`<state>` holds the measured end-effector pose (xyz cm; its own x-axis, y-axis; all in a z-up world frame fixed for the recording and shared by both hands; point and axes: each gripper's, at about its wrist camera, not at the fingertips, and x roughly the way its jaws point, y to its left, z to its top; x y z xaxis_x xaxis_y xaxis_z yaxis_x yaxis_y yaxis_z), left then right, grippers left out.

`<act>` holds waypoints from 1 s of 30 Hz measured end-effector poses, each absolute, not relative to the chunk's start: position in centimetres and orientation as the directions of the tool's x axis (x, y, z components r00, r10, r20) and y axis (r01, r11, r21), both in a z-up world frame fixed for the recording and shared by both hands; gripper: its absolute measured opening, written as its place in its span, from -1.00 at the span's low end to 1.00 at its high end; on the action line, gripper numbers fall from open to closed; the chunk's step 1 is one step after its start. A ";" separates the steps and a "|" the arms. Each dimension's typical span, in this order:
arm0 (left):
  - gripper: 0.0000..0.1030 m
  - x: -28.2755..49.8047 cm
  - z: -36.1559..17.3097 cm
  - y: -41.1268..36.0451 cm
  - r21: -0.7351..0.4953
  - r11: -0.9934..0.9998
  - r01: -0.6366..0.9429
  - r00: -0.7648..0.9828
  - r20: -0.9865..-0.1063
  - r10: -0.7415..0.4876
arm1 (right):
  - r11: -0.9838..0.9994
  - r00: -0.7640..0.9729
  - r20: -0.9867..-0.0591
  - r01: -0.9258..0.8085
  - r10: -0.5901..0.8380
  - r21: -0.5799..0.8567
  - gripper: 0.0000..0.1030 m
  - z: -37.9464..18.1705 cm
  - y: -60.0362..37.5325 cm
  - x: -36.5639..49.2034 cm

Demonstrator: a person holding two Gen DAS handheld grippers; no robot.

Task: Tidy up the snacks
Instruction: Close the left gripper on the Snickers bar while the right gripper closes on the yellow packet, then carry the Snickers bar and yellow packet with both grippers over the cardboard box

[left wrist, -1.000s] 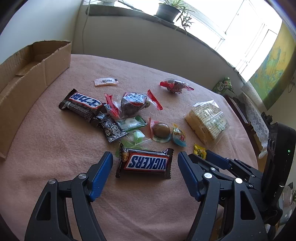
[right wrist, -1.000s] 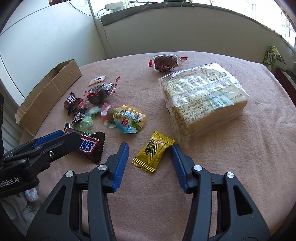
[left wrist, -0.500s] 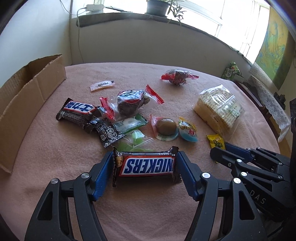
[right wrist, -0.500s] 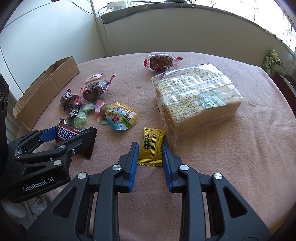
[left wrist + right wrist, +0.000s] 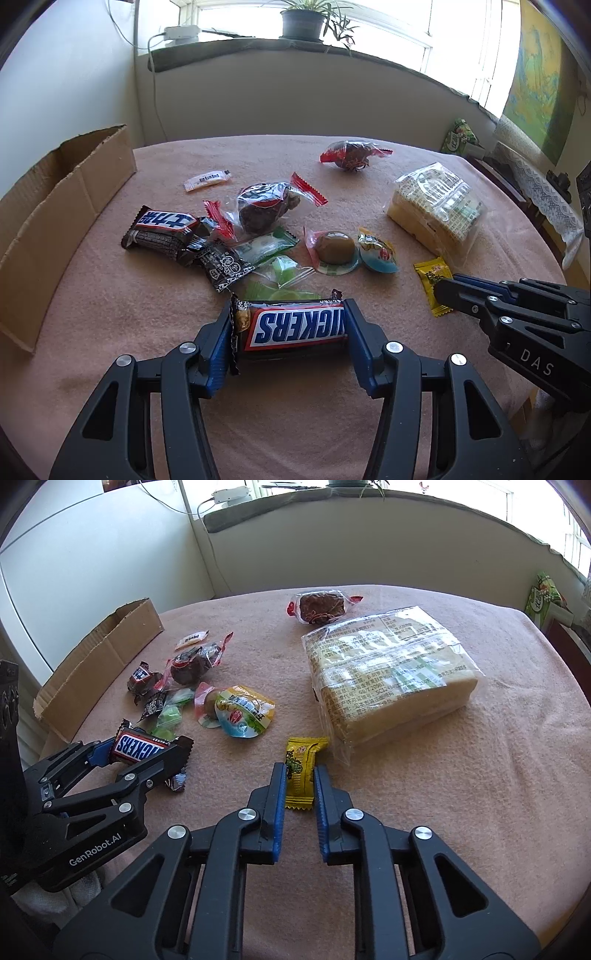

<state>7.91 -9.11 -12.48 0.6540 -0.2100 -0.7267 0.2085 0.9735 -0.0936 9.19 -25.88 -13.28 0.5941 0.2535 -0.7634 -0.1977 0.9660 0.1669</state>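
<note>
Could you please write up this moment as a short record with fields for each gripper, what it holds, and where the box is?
left gripper: shut on the chocolate bar, gripped at its two ends
right gripper: shut on the yellow candy packet, pads on its long sides
cardboard box: open, at the table's left edge
bread pack: lies just past the yellow packet
other snacks: loose pile between box and bread pack
surface: pink tablecloth

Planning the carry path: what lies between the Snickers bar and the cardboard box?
Only bare pink tablecloth between Snickers bar and cardboard box, in the left wrist view.
</note>
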 end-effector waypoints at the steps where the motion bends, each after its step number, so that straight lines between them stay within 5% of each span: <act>1: 0.05 7.8 -12.5 -9.2 -0.085 0.974 0.211 0.658 -0.724 -0.206 | 0.967 0.594 -0.765 -0.201 0.250 0.159 -0.71 -13.3 -25.7 9.2; 9: 0.07 7.7 -12.7 -9.5 -0.057 0.971 0.231 0.666 -0.719 -0.201 | 0.971 0.603 -0.771 -0.224 0.204 0.082 -0.56 -13.5 -24.5 9.7; 15: 0.04 7.2 -12.2 -8.1 -0.129 0.968 0.214 0.661 -0.711 -0.241 | 0.966 0.606 -0.758 -0.222 0.242 0.132 -0.79 -12.9 -25.2 9.2; 30: 0.04 6.2 -10.2 -5.0 -0.189 0.968 0.164 0.700 -0.669 -0.250 | 0.952 0.617 -0.726 -0.227 0.304 0.206 -0.84 -11.3 -25.8 7.5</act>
